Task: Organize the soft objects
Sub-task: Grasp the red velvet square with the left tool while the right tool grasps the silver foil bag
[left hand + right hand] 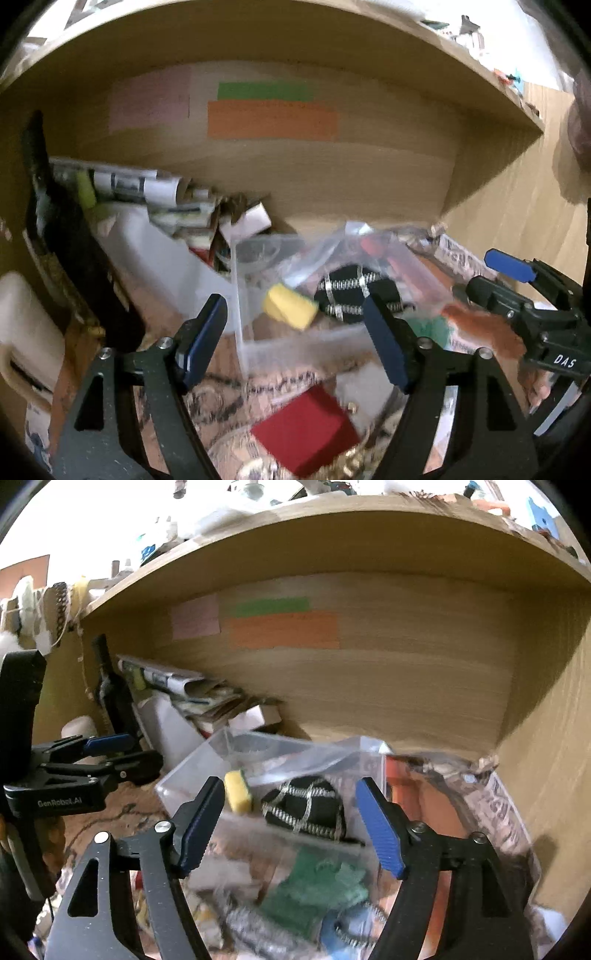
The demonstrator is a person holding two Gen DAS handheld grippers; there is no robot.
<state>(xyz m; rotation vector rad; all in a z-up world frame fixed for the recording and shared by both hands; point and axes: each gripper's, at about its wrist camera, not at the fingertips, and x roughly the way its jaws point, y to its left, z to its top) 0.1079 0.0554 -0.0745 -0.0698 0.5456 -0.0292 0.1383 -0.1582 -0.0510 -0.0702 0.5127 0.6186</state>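
A clear plastic box (243,332) (192,775) sits on the desk under a wooden shelf. In it lie a yellow sponge (290,306) (239,791) and a black pad with silver checks (354,297) (306,806). A green cloth (317,886) (430,328) lies in front of the box. My left gripper (295,339) is open and empty, just before the box. My right gripper (290,827) is open and empty over the box and green cloth; it also shows in the left wrist view (491,273). A red block (306,430) lies below the left gripper.
A wooden shelf board (332,37) overhangs the area, its back panel (369,686) close behind. Rolled papers and boxes (155,192) pile at the back left. A clear plastic bag (424,771) and newspaper (506,812) lie right. A white container (26,325) stands at left.
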